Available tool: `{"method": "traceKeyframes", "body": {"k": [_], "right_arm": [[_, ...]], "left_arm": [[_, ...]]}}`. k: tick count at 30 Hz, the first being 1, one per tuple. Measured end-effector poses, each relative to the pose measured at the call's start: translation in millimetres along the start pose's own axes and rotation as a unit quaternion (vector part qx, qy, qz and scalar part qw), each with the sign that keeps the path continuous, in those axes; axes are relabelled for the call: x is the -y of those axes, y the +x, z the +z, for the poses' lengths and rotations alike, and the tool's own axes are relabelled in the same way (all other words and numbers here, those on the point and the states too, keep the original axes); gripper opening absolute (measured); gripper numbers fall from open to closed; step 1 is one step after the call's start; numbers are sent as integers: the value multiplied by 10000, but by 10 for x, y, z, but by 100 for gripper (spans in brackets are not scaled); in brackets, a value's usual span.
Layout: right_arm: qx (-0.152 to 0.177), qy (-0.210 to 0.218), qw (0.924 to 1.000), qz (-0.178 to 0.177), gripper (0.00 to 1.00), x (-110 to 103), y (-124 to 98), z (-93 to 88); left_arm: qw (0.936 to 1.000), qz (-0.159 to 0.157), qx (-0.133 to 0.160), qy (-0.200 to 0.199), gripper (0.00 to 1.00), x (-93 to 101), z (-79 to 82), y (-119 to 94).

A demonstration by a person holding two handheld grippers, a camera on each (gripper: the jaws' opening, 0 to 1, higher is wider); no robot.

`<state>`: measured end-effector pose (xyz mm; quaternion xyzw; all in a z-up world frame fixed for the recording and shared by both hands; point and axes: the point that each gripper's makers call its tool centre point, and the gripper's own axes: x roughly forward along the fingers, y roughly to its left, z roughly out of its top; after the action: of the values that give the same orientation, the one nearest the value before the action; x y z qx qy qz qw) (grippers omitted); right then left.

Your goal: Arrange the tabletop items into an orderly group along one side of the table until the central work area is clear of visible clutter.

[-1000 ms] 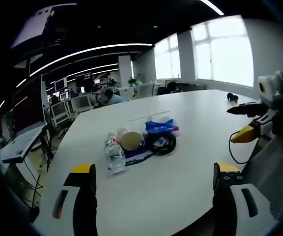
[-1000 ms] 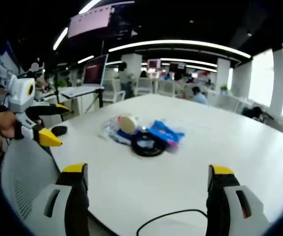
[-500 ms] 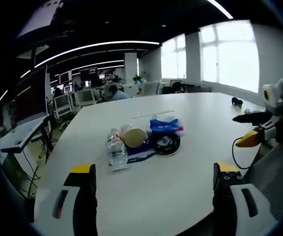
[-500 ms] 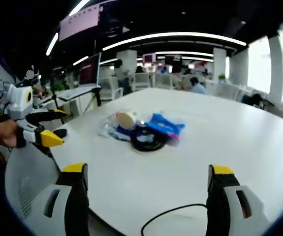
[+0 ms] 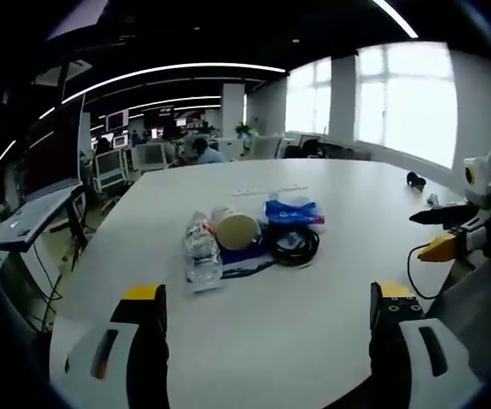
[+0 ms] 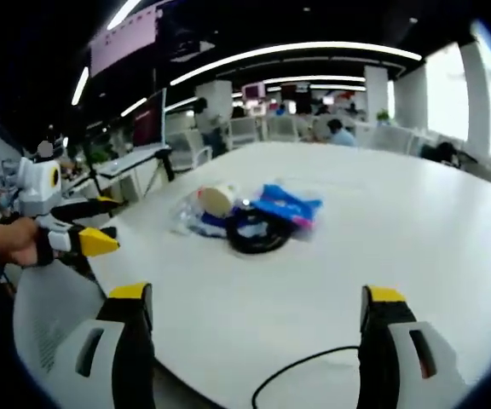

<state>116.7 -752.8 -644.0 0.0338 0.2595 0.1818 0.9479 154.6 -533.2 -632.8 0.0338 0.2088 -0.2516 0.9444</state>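
Both the left hand-held gripper [image 5: 262, 319] and right hand-held gripper [image 6: 258, 319] hover spread before the clutter pile [image 5: 250, 243] on the white table [image 5: 314, 324]

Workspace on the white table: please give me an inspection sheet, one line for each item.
Surface: white table, mostly bare.
Job's things: plastic bottle lying down, tape roll, blue packet, black coil, bunched mid-table.
Clutter: small dark object near the far edge.
Grippers: left gripper and right gripper open, holding nothing, short of the pile.
Cables: black cable over the near edge.
Surroundings: open office, windows, desks, seated people.
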Motion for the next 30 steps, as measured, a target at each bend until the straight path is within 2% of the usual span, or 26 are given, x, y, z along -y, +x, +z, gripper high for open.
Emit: {"method": "traceKeyframes", "body": {"k": [7,10,16,20,25,30], "right_arm": [[10,109,9999,-82,100,54,-20,0],[14,53,10000,-51,99,32,-9,13],[76,-4,10000,-40,99,19,-14,32],[107,21,9999,-119,99,62,-33,44],[150,64,9996,-249,98,115,-54,63],[175,97,9991,-365,98,162,-77,73]], "left_arm": [[9997,144,-10,-174,99,-234,10,126],[9998,188,-83,-10,99,-356,28,211],[9996,278,-67,49,99,-590,129,415],[9995,270,-144,104,99,-644,123,545],[9996,182,-225,-11,99,-649,84,710],[9992,102,-392,-2,99,-646,-5,855]]}}
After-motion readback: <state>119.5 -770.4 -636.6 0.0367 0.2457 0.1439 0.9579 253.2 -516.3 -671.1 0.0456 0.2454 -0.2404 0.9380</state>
